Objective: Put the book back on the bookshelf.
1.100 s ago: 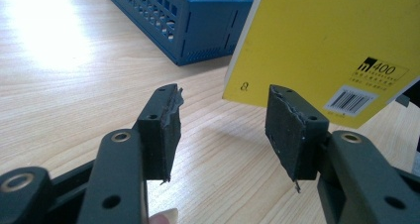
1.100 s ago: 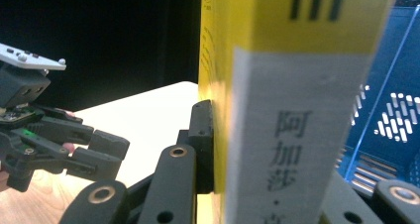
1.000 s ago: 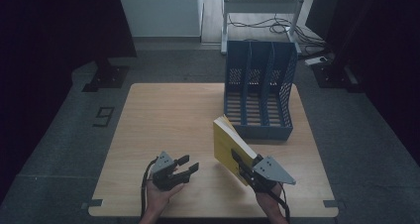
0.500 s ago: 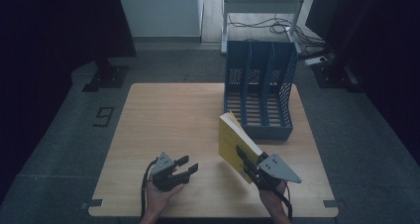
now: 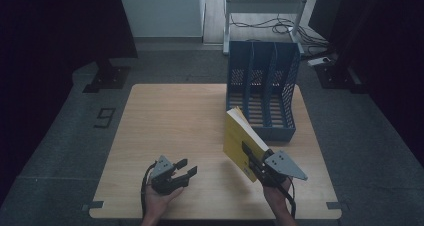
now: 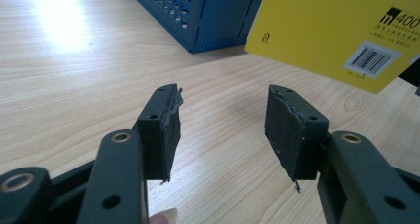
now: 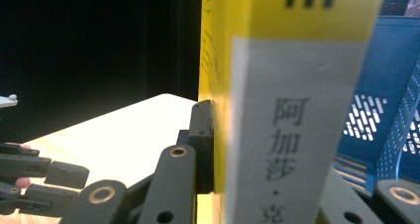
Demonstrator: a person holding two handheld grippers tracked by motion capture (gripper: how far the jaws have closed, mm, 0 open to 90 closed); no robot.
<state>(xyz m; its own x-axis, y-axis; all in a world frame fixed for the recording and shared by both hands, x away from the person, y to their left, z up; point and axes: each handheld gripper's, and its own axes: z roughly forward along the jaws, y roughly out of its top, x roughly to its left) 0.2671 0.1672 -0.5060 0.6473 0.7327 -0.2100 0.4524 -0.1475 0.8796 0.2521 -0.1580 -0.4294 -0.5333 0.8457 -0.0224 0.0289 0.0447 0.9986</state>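
While the yellow book (image 5: pixel 241 142) stands tilted above the surface (image 5: pixel 170 121), the right tool (image 5: pixel 256 162) is clamped on its lower edge, one jaw flat against the cover. The book hangs just in front of the blue file rack (image 5: pixel 262 88), at the near end of its left compartment. The rack's three slots look empty, though their far ends are dim. The left tool (image 5: pixel 186 169) rests low near the front edge, jaws apart, gripping nothing.
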